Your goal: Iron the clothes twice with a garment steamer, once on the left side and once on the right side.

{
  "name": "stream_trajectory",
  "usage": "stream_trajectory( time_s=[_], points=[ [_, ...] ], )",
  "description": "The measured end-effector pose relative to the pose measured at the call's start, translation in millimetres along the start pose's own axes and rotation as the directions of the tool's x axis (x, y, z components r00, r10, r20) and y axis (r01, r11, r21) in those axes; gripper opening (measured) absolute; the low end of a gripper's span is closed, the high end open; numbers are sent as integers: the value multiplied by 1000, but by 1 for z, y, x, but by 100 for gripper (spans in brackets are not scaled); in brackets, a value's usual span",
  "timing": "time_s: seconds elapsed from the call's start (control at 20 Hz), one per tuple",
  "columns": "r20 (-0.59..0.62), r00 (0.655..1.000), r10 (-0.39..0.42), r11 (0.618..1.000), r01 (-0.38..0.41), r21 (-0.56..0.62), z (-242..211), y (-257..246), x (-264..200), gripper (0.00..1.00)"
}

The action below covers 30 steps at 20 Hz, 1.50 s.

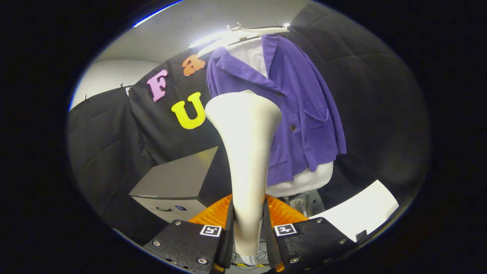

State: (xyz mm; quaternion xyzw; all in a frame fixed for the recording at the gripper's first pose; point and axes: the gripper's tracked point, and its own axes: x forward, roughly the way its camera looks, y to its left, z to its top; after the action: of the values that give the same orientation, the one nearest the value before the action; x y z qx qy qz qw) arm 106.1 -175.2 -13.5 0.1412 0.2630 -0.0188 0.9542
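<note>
No readable writing is showing on the steamer (pixel 245 152); only square coded markers are sitting on the gripper (pixel 247 224) body. The gripper is pointing up and forward, its two fingers pressing on either side of the steamer's narrow handle. The steamer's long axis is running straight ahead from between the fingers, widening to a flared head that is facing the purple jacket (pixel 300 110). That jacket is hanging on a white hanger (pixel 243 32) over a white shirt (pixel 304 180), just beyond the head. A grey box (pixel 171 186) is sitting beside the fingers.
</note>
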Motion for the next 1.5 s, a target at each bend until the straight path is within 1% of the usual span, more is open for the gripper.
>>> stream_trajectory(
  time_s=[0.2, 0.3, 0.4, 0.5, 0.55, 0.65, 0.75, 0.8, 1.0, 1.15, 1.3, 1.5],
  points=[
    [117, 993, -2, 1000, 3, -8, 68, -1, 0, 36],
    [176, 984, 4, 1000, -6, 10, 104, -3, -1, 36],
    [237, 972, 6, 999, -13, 29, 139, -7, 1, 36],
    [296, 955, -16, 1000, 8, 29, 171, -18, 8, 35],
    [325, 946, -19, 999, 6, 42, 187, -22, 10, 35],
    [352, 936, -22, 998, -3, 70, 207, -22, 22, 35],
    [381, 924, -44, 995, 7, 99, 223, -31, 43, 35],
    [393, 918, -63, 993, 19, 114, 230, -37, 53, 35],
    [370, 922, -115, 987, 64, 148, 233, -63, 95, 35],
    [332, 928, -171, 979, 123, 160, 225, -89, 126, 35],
    [333, 923, -194, 979, 158, 132, 219, -98, 136, 35],
    [314, 928, -201, 978, 172, 118, 201, -109, 137, 36]
  ],
)
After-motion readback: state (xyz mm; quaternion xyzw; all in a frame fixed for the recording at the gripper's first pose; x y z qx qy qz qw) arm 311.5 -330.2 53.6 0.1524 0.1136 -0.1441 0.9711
